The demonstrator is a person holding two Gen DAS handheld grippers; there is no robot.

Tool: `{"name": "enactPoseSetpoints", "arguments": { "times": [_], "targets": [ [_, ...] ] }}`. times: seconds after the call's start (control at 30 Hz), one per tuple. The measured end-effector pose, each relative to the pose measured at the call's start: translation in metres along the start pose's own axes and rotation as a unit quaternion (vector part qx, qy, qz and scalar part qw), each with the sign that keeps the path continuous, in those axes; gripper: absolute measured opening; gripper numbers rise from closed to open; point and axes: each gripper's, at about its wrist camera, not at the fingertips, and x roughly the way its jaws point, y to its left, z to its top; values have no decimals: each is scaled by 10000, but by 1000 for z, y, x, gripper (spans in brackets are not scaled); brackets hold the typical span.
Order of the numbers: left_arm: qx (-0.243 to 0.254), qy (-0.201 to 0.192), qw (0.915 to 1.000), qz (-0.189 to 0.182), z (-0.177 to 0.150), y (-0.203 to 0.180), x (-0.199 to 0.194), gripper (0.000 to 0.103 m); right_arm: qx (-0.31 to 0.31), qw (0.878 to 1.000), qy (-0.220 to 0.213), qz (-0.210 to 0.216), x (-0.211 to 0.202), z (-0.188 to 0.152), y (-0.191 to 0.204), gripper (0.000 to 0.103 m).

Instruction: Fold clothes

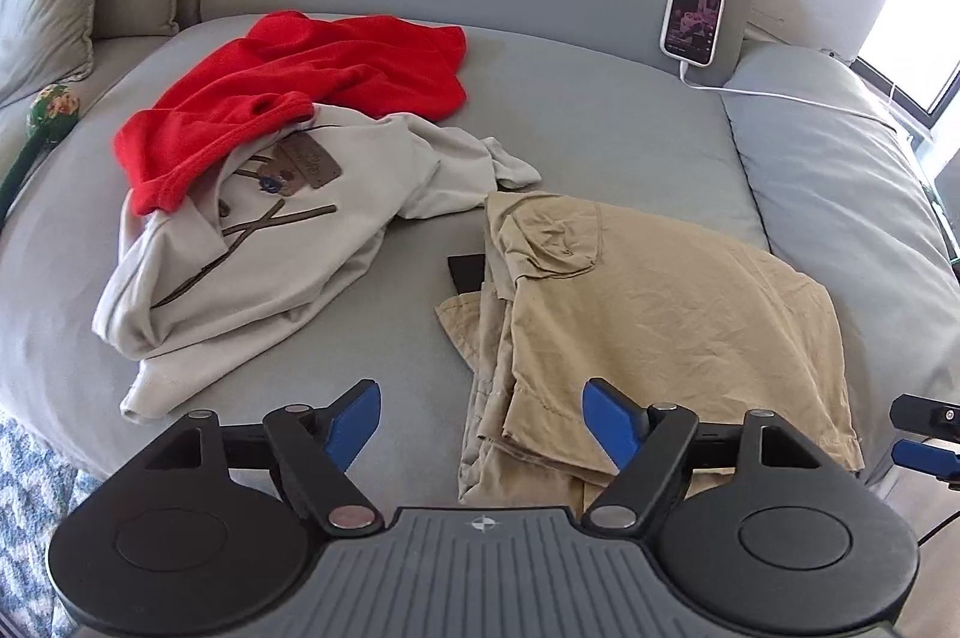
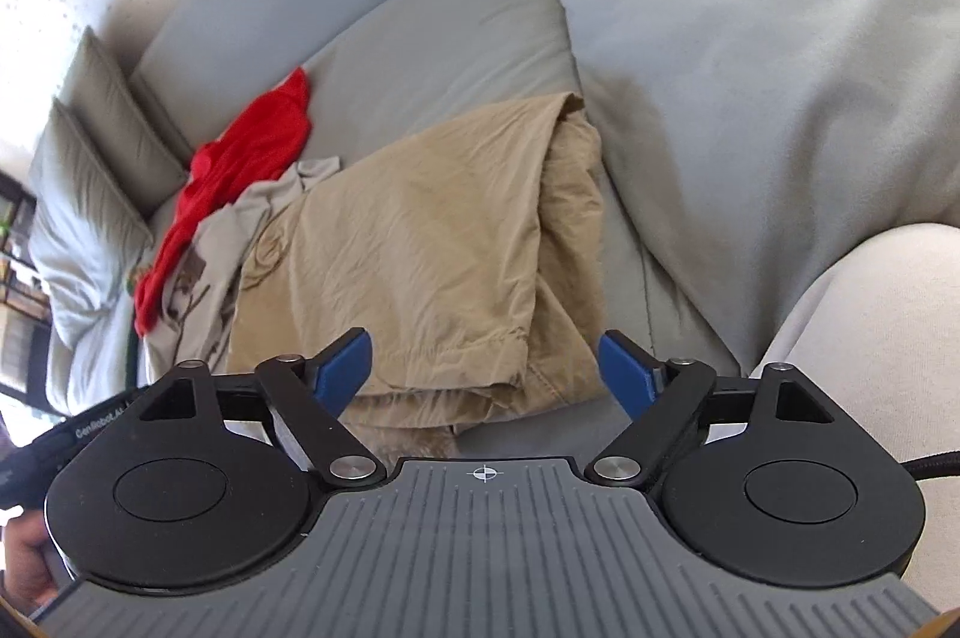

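Covering the grey sofa (image 1: 570, 110), tan trousers (image 1: 660, 302) lie folded near its front edge, beside a beige shirt (image 1: 252, 266) under a red garment (image 1: 312, 74), while left gripper (image 1: 481, 422) and right gripper (image 2: 483, 368) hover wide, empty.

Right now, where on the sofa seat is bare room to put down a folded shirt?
Bare seat lies behind the tan garment, up to the phone and its cable. A narrower strip runs between the beige shirt and the tan garment, toward the open left gripper. The left is crowded: the red shirt overlaps the beige one.
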Motion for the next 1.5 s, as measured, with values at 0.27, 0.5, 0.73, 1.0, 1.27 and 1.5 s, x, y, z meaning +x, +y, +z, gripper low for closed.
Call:
{"name": "enactPoseSetpoints", "arguments": {
  "times": [0.27, 0.5, 0.73, 1.0, 1.27, 1.5],
  "targets": [
    [383, 402, 9981, -253, 3, -5, 49, 71, 532, 9986, 67, -8, 46, 16, -32, 84],
    [1120, 597, 9910, -430, -8, -26, 58, 51, -610, 9981, 48, -10, 70, 12, -15, 53],
    [888, 593, 9940, -252, -10, -29, 43, 26, -1736, 9844, 250, -169, 73, 21, 19, 10],
    [-600, 876, 9924, -623, -32, -44, 31, 22, -3812, 9173, -703, -910, 65, 57, 106, 6],
    [478, 625, 9966, -224, -39, -70, 21, 38, -2735, 9565, -146, -1002, 81, 105, 111, 57],
    [1107, 140, 9935, -207, -50, -61, -20, 42, -1193, 9917, 459, -168, 19, 75, 55, 61]
  ]
}}
